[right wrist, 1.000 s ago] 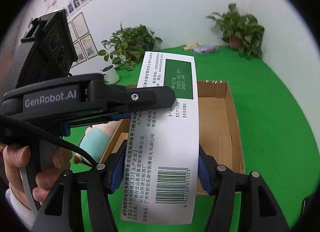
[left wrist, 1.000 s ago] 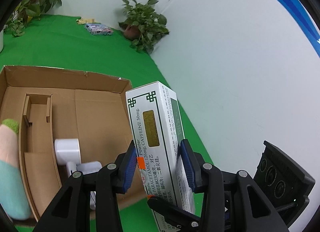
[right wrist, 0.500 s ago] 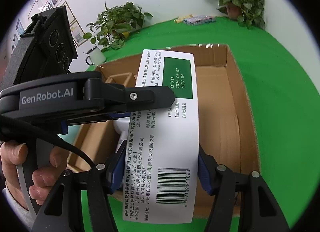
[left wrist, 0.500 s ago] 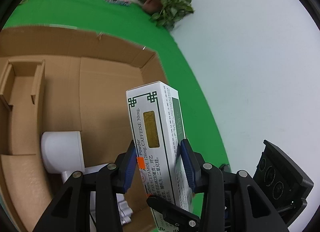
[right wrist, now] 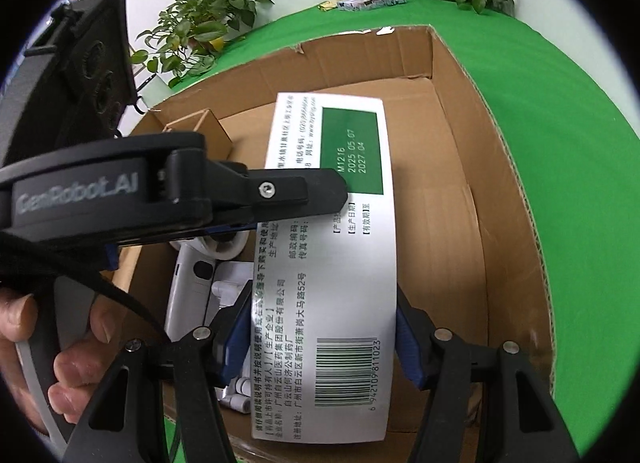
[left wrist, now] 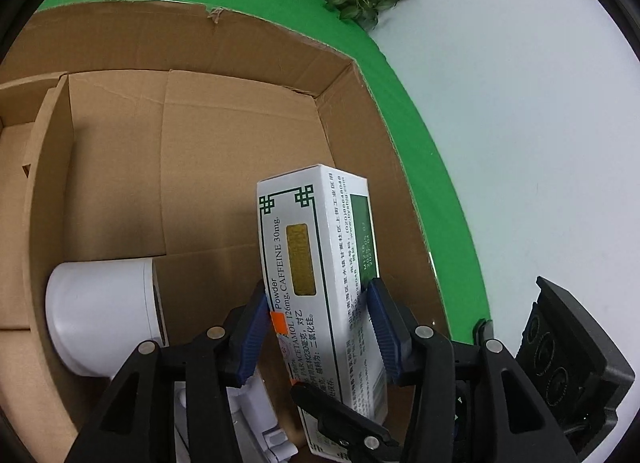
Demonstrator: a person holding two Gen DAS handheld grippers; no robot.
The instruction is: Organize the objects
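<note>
You are at the placing step: the white medicine carton [left wrist: 320, 275] hangs inside the open cardboard box [left wrist: 240, 43], held between both of your tongs, and by the look of it not yet resting on the box floor.

Working across the left wrist view from the left: a cardboard divider [left wrist: 44, 167] walls off a side compartment, then a white round-headed appliance [left wrist: 100, 311] lies in the main compartment (its handle runs under your tool), then the left gripper [left wrist: 318, 333]. Its blue pads [left wrist: 254, 337] are spreading, and a thin gap shows at the left pad while the carton stands between them. So the carton's weight now seems to rest on the right gripper [right wrist: 324, 337], whose pads flank the carton's wide face and pinch it firmly.

Next move, as I judge it: clear the left tool first, then lower the carton flat onto the bare floor to the right of the white appliance, and only then let the right pads go.

Readable print: "Powder", "CAFFEINE 30mg" and "126mg" on the narrow side; "M1216", "2025 05 07", "2027 04" on the green panel [right wrist: 352, 153]; a barcode; and "GenRobot.AI" on the left tool's body.
</note>
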